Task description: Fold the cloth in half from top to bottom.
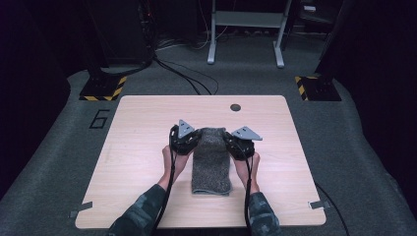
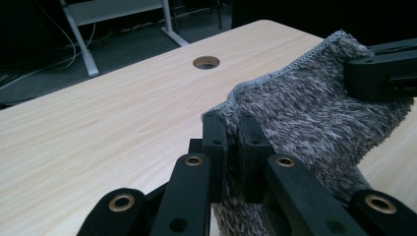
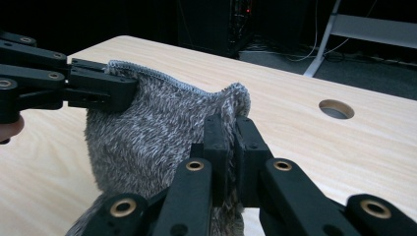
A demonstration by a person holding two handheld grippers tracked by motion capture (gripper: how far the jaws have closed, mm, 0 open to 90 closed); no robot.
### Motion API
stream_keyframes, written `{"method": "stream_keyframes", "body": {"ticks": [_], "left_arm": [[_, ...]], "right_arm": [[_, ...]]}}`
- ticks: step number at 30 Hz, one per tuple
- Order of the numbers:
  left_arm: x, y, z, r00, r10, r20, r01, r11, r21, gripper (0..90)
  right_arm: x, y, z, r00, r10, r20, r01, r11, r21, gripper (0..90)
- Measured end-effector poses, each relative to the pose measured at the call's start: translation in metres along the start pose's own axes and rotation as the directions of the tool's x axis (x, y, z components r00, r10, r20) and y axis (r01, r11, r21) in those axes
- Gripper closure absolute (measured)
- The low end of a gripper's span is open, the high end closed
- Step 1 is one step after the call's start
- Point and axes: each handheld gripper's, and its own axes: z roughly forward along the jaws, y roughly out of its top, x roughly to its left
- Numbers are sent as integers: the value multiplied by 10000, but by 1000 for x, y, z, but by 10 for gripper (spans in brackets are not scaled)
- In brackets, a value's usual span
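Observation:
A grey fluffy towel (image 1: 211, 162) lies folded lengthwise in the middle of the wooden table (image 1: 137, 162), its far end lifted off the top. My left gripper (image 1: 193, 138) is shut on the towel's far left corner, and in the left gripper view the left gripper (image 2: 231, 128) pinches the towel (image 2: 305, 113) edge. My right gripper (image 1: 230, 141) is shut on the far right corner. In the right gripper view the right gripper (image 3: 230, 129) clamps the towel (image 3: 157, 132), with the other gripper holding the opposite corner at the left.
A round cable hole (image 1: 235, 107) sits in the table near its far edge. Beyond the table stand a white frame (image 1: 246, 29), cables on the floor and two bases with yellow-black tape (image 1: 104, 88).

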Motion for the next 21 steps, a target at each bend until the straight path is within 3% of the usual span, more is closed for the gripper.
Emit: {"method": "stream_keyframes", "body": {"ticks": [8,21], "left_arm": [[-9,-15,-10,9991,325,259,-331,9992,217,842],[-20,-39,-21,9968,342,728,-383,9977,554,836]], "right_arm": [[8,-17,-12,9998,-38,-184,39,10000,66,853],[20,-46,-29,9988,-116,-477,139,9988,471,849]]}}
